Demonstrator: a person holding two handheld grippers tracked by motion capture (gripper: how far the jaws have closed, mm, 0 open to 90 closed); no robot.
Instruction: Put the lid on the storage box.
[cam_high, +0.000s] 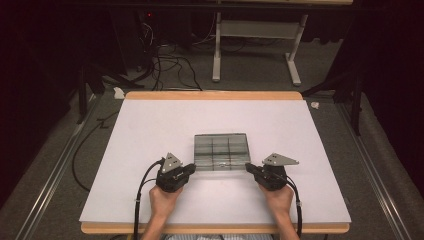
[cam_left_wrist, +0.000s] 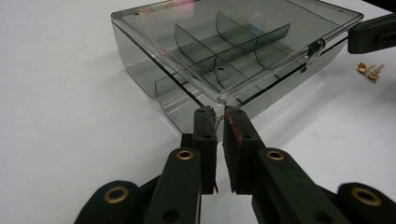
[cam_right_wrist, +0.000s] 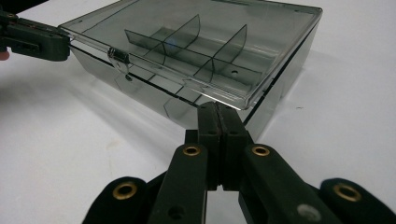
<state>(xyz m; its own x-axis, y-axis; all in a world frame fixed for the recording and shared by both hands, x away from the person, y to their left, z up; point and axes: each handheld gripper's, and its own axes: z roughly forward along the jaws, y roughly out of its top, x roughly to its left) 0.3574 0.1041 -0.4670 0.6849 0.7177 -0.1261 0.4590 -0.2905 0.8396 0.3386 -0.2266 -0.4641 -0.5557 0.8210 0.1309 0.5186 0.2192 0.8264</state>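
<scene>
Left gripper (cam_high: 189, 169) and right gripper (cam_high: 251, 168), both jaws pressed together, sit at the near corners of the clear divider box (cam_high: 221, 151) mid-table: lid down, latch (cam_left_wrist: 316, 46) unreleased, opening apparently not started.

The box (cam_left_wrist: 233, 42) is smoky clear plastic, glossy and smooth, with a small shiny metal latch (cam_right_wrist: 119, 58), on a matt white surface (cam_high: 150, 130) edged in pale wood, between matt black plastic tongs (cam_left_wrist: 218, 112) with brass-coloured rivets (cam_left_wrist: 185, 154)
</scene>
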